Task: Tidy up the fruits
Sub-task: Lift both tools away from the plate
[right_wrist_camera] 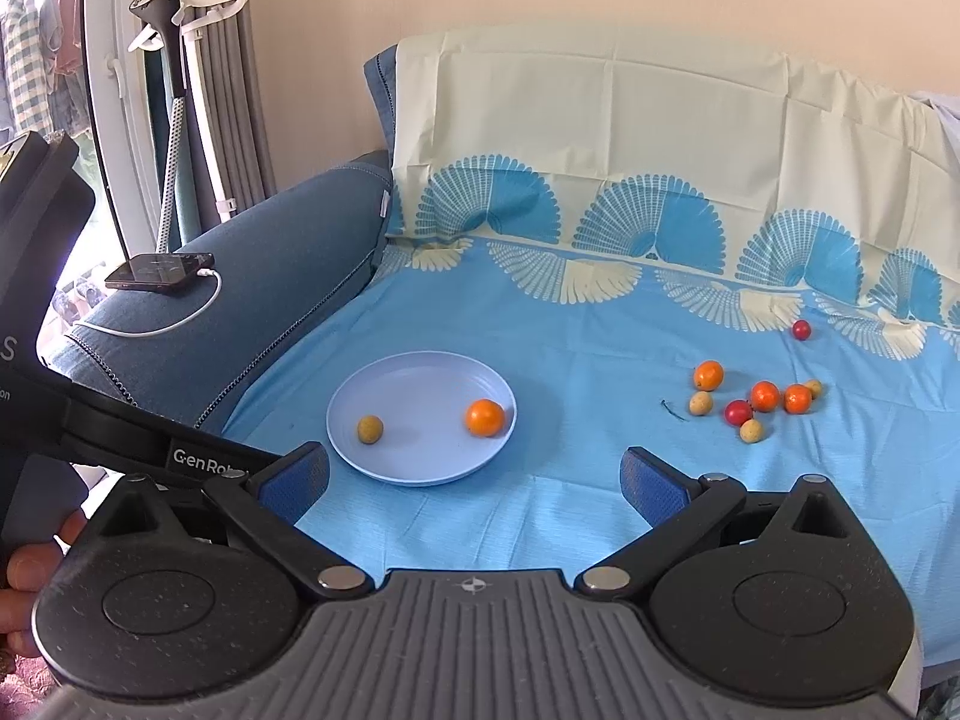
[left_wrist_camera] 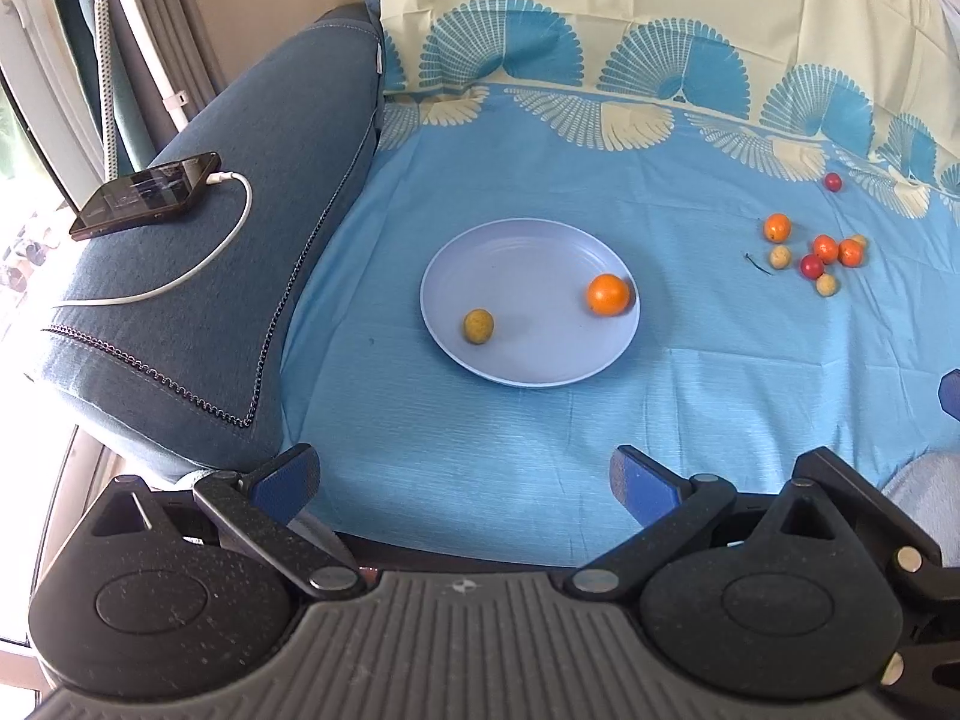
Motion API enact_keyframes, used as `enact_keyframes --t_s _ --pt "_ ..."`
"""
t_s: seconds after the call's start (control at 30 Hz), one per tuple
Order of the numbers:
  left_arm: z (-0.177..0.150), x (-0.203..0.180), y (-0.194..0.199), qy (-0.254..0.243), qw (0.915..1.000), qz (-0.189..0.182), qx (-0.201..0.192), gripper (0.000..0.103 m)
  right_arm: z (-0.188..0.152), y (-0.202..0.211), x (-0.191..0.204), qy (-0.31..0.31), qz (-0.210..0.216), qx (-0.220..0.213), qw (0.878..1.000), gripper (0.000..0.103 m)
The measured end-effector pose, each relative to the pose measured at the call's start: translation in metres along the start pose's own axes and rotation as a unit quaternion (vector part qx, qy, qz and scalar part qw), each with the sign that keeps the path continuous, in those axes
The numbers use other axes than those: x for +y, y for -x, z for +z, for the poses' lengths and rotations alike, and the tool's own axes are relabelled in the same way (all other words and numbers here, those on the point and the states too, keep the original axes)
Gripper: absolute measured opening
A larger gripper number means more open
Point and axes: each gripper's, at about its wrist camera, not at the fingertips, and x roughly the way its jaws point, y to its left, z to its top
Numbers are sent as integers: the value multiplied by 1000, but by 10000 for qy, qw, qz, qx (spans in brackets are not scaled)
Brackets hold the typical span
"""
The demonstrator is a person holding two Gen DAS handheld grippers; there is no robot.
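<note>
A pale blue plate (left_wrist_camera: 510, 252) (right_wrist_camera: 414, 372) lies on the blue cloth. In it sit an orange fruit (left_wrist_camera: 608, 294) (right_wrist_camera: 485, 417) at the right and a small yellow-green fruit (left_wrist_camera: 478, 326) (right_wrist_camera: 370, 429) at the left. To the right on the cloth lies a cluster of several small orange, red and beige fruits (left_wrist_camera: 825, 249) (right_wrist_camera: 765, 396), with one red fruit (left_wrist_camera: 832, 182) (right_wrist_camera: 801, 330) apart, farther back. My left gripper (left_wrist_camera: 465, 480) is open and holds nothing, well short of the plate. My right gripper (right_wrist_camera: 474, 480) is open too, just in front of the plate.
A blue sofa armrest (left_wrist_camera: 240, 240) (right_wrist_camera: 282, 276) at the left carries a phone (left_wrist_camera: 144, 195) (right_wrist_camera: 159, 271) on a white cable. A cream and blue patterned cloth (right_wrist_camera: 600, 120) covers the backrest. A garment steamer stand (right_wrist_camera: 174, 90) is by the window. The left gripper's body (right_wrist_camera: 54, 300) fills the right wrist view's left edge.
</note>
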Motion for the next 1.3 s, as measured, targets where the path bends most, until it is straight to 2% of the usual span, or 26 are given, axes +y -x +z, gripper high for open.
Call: enact_keyframes --t_s 0.4,0.93,1.1,1.3 --pt "0 -3 -4 -50 10000 42 44 103 -1 -4 -1 -53 12 63 10000 102" --pt "7 -13 -26 -135 9993 123 321 103 -7 -24 -11 -292 6 315 9991 102" --pt "16 -24 -36 -229 9989 127 393 103 -10 -31 -27 -465 -111 355 9982 102" --pt "38 -51 -51 -410 9982 70 442 103 -15 -40 -68 -903 -532 341 9939 102"
